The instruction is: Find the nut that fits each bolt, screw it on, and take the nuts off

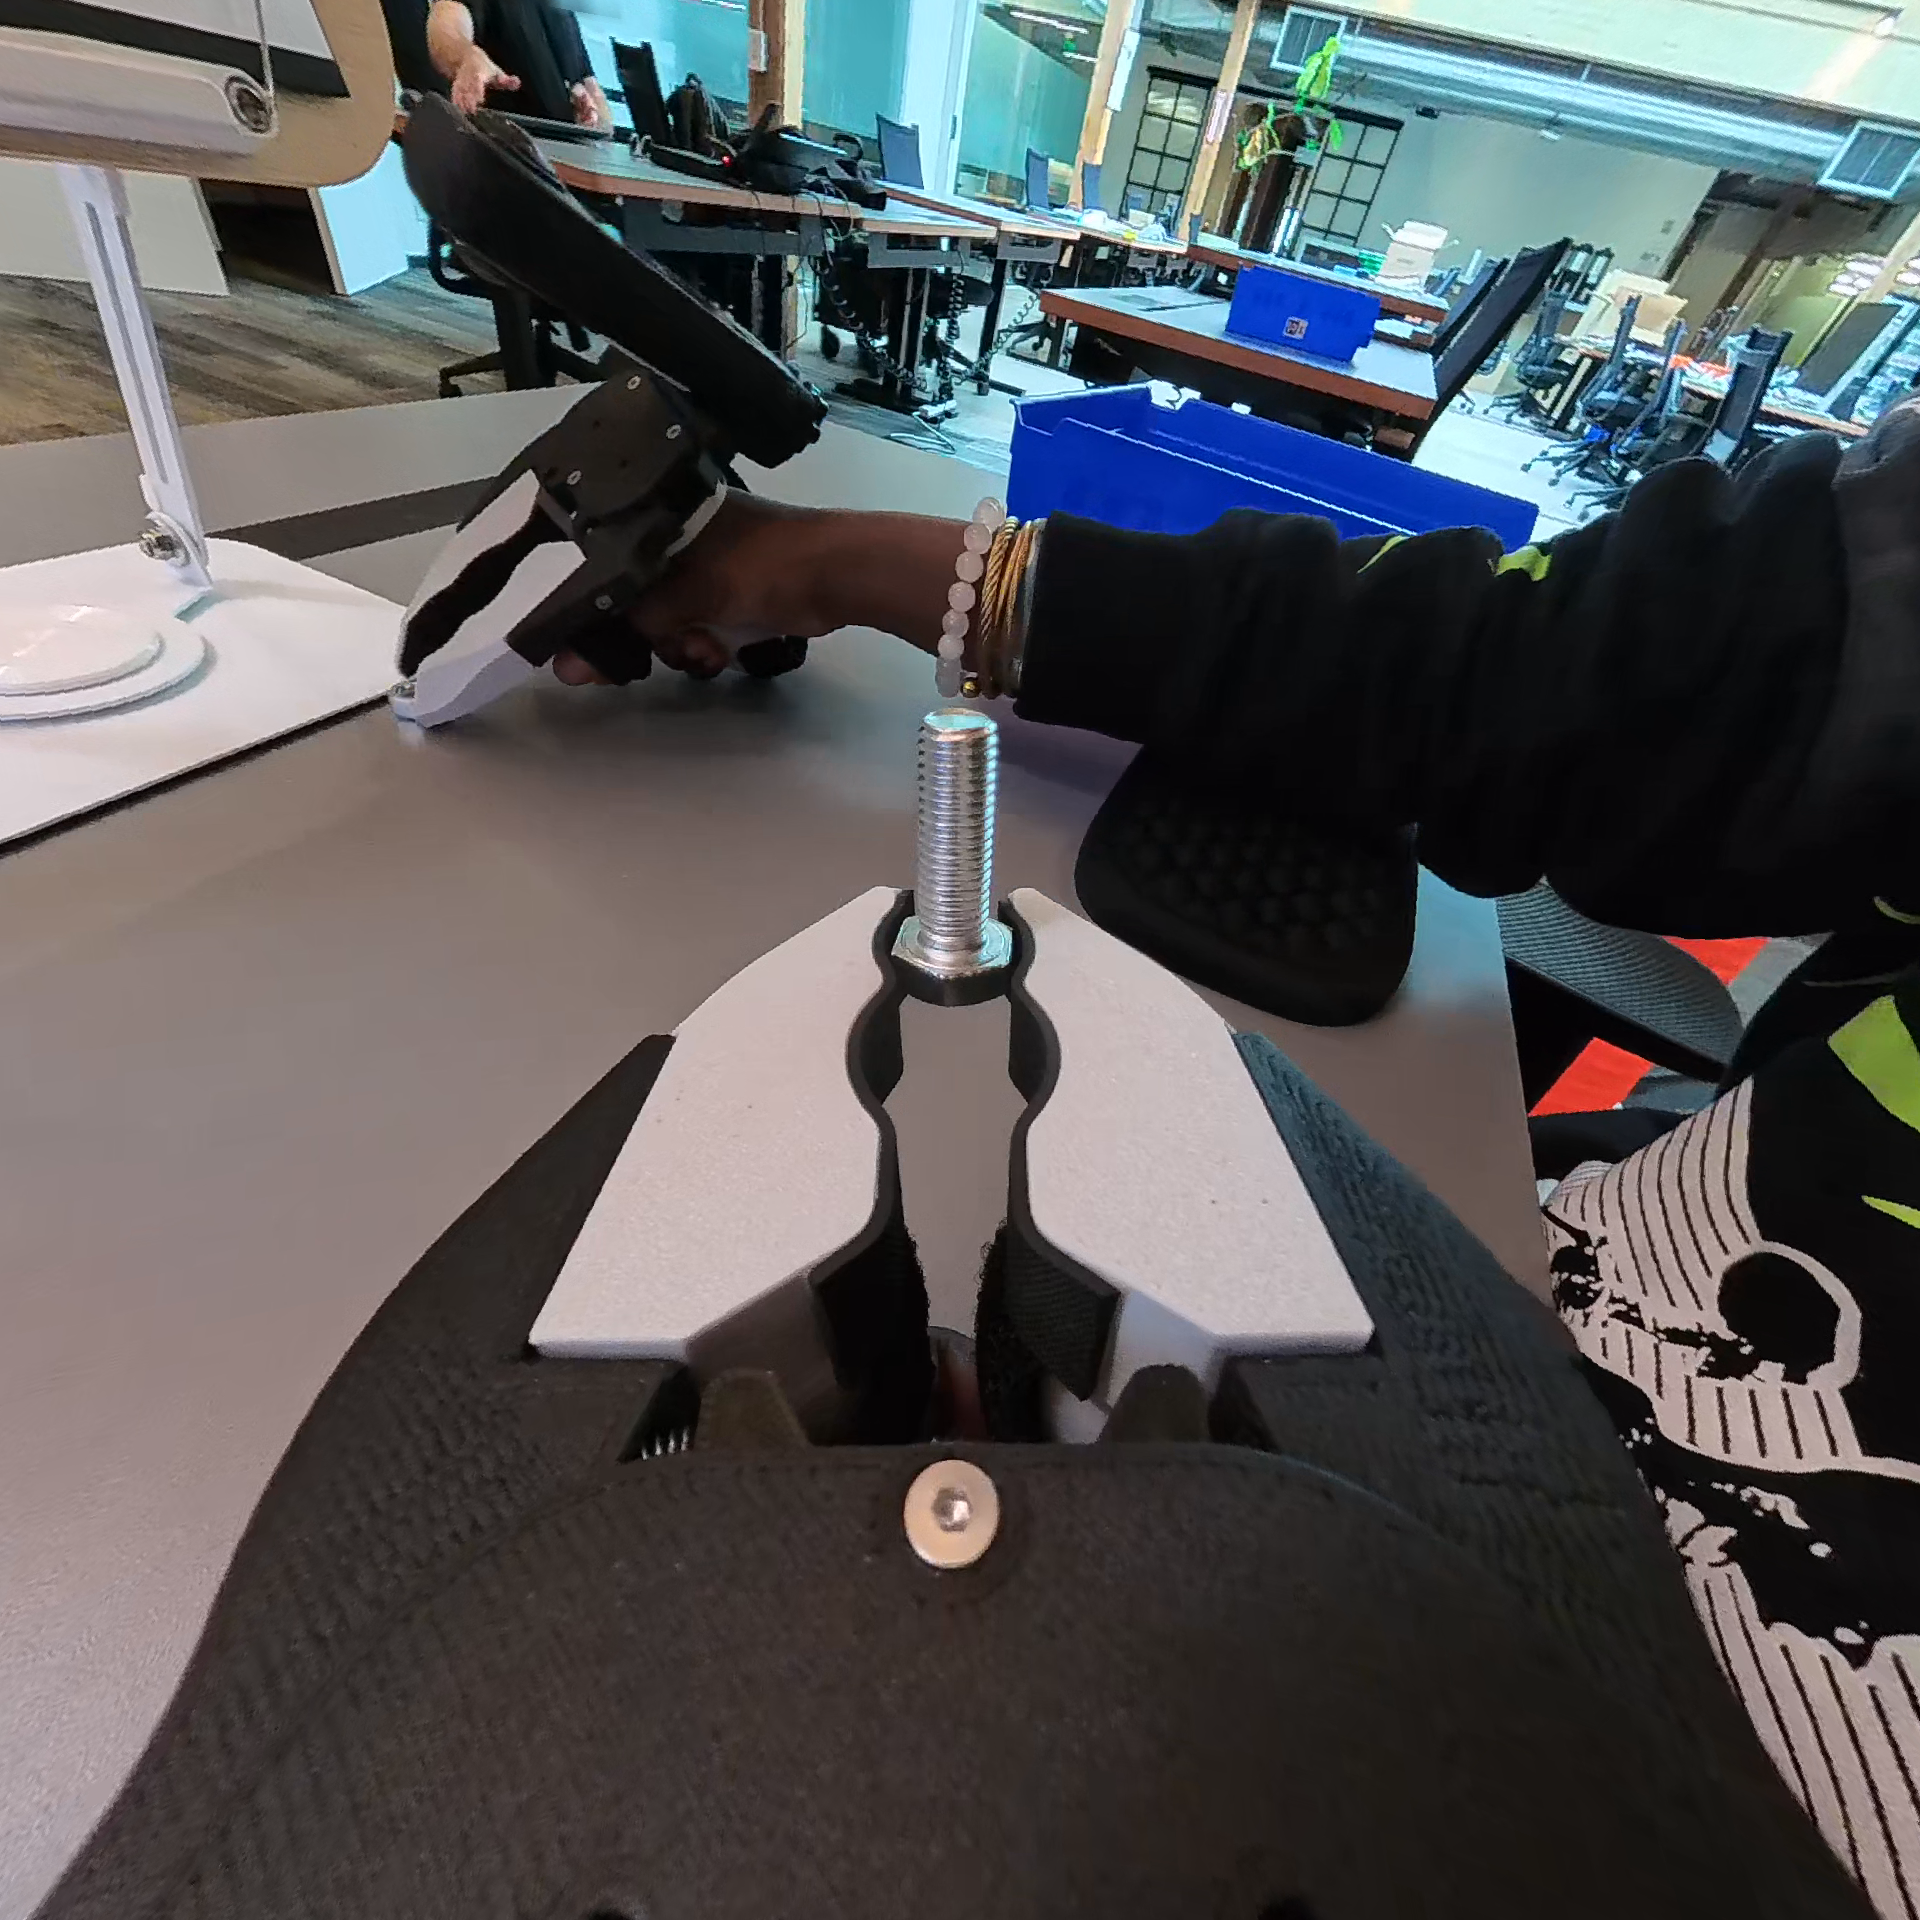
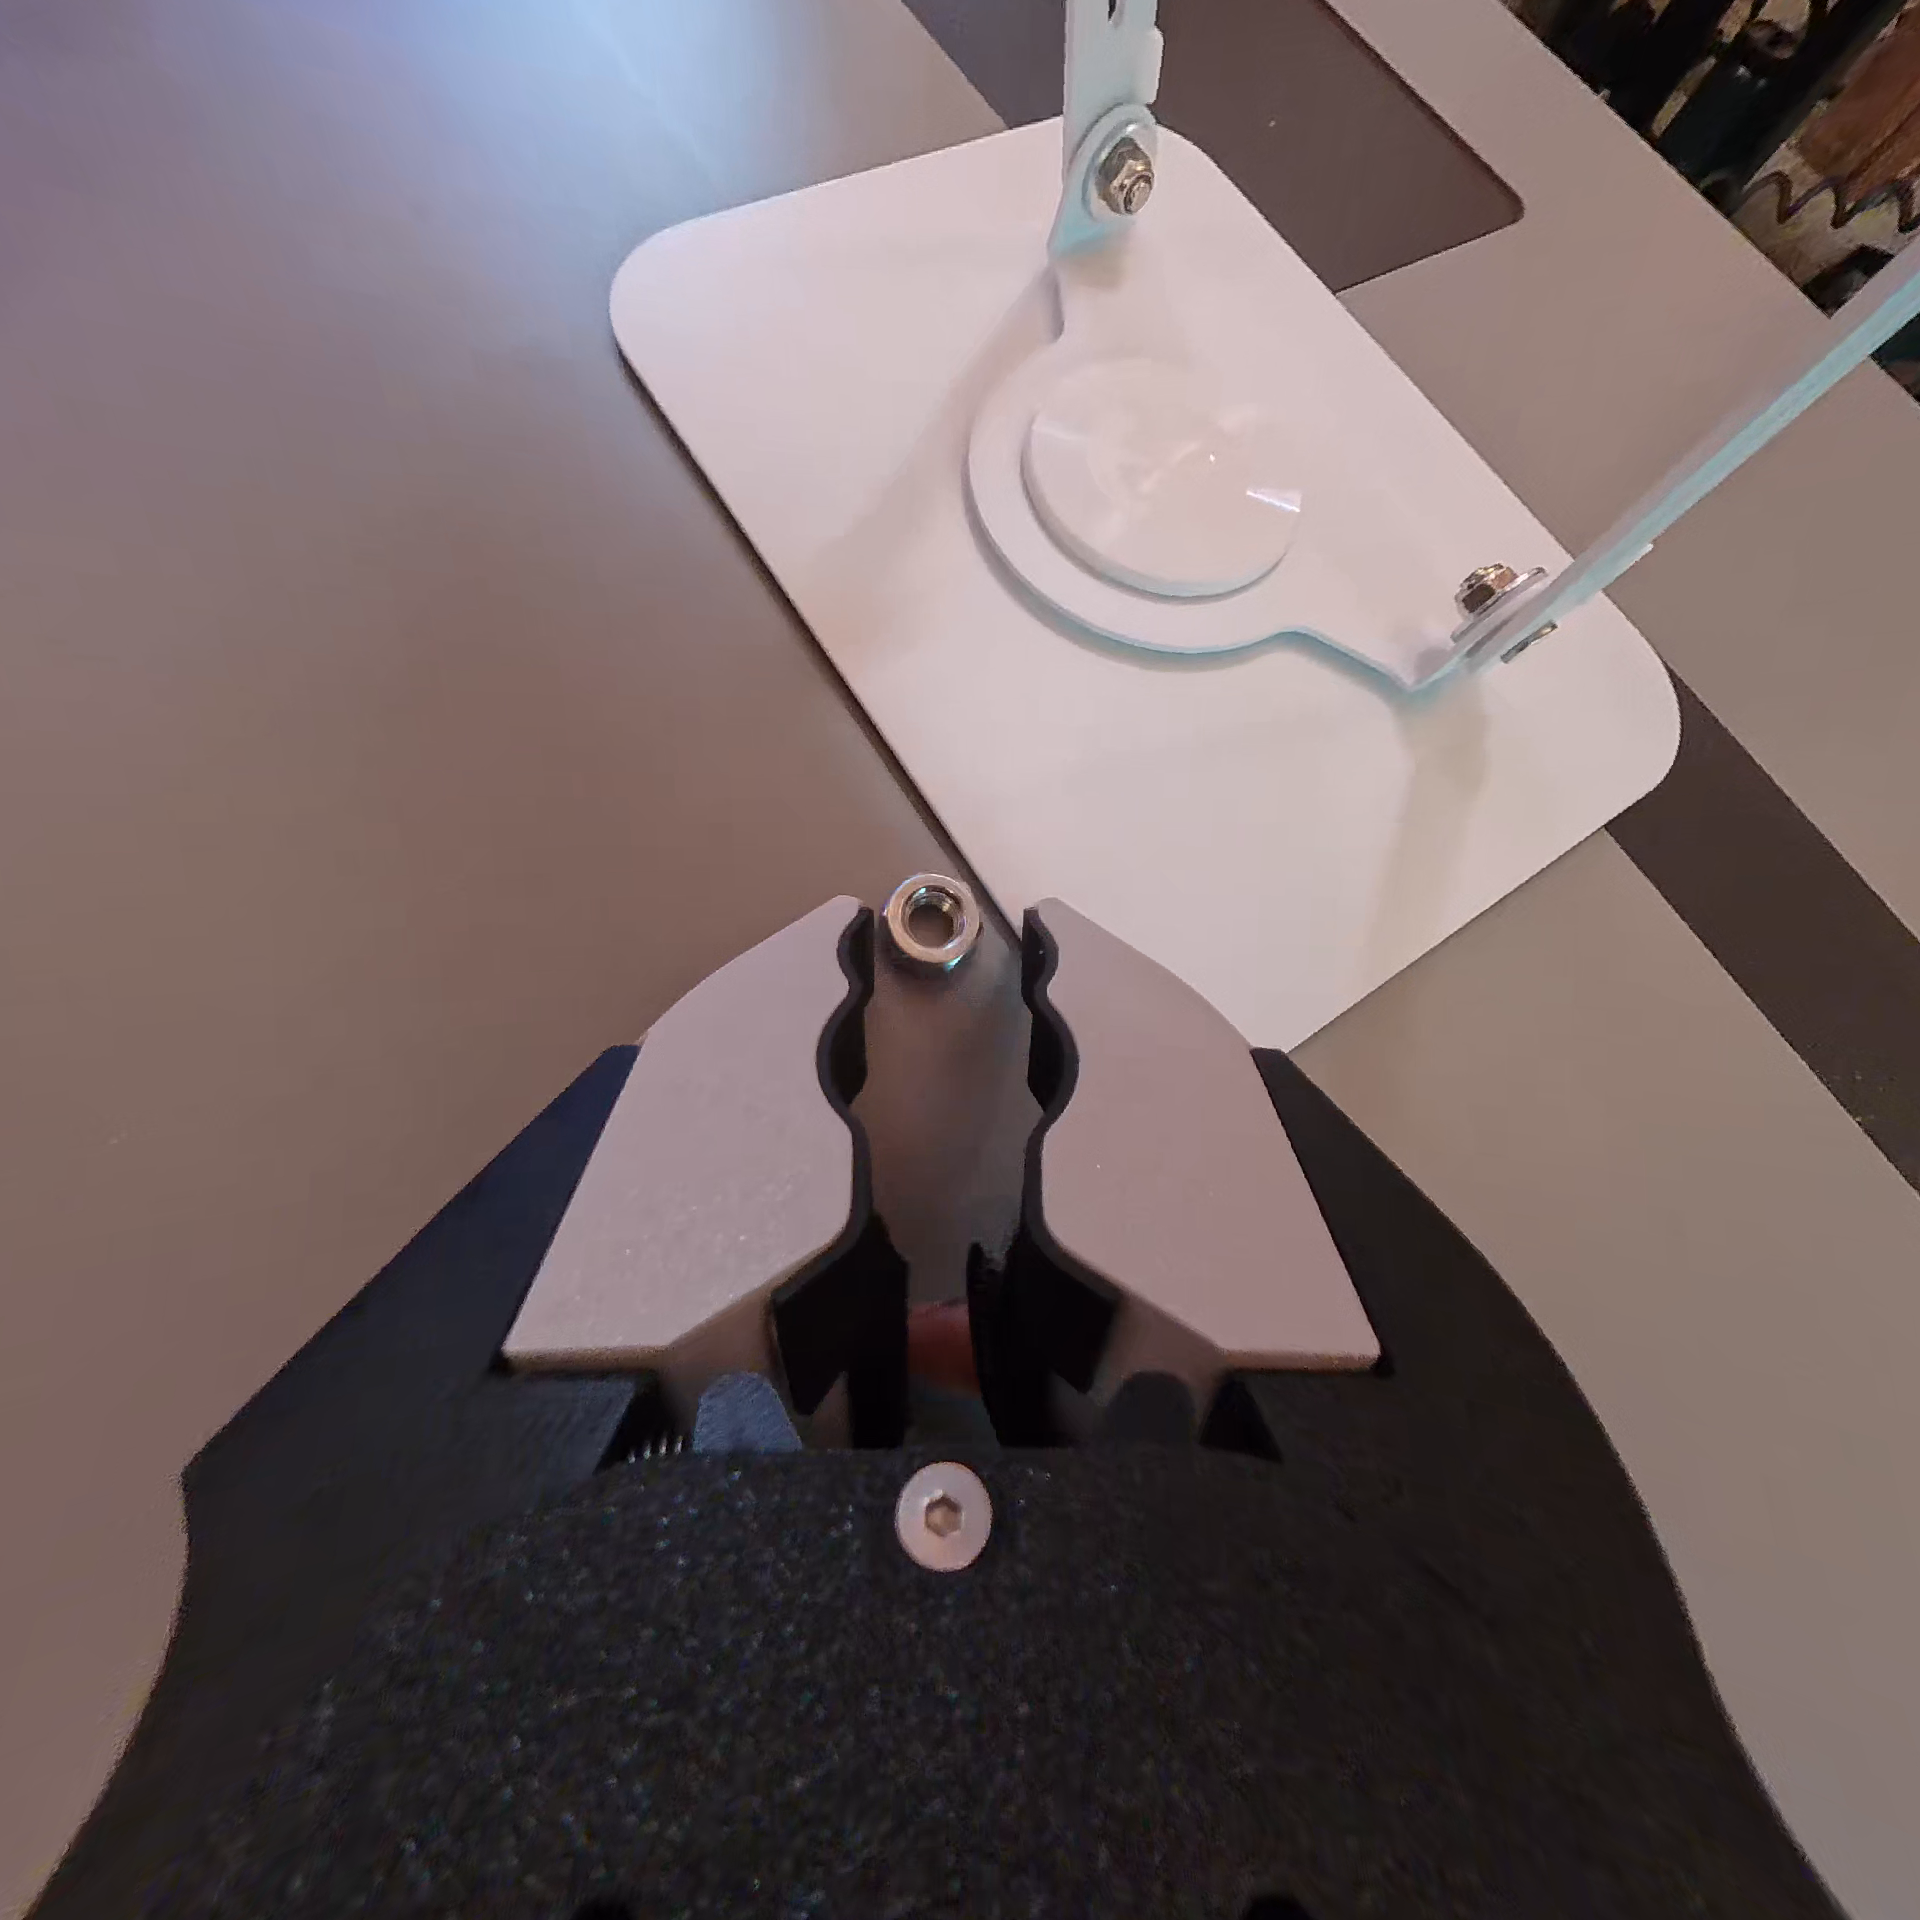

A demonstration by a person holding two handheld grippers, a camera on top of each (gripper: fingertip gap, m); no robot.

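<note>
Bolt (image 1: 956, 831) stands upright at the 12 o'clock end of the left gripper (image 1: 954, 961), its hex head pinched between the fingertips and its threaded shank, the long axis, pointing straight up over the grey table (image 1: 312, 1039). At 10 o'clock in that view the right gripper (image 1: 442, 686) tips down to the table beside the white stand base (image 1: 156, 686). In its own view the right gripper (image 2: 945, 925) has its jaws parted around a small nut (image 2: 928, 928) lying flat, bore upward, nearer the left fingertip (image 2: 821, 935), with a gap to the right one.
</note>
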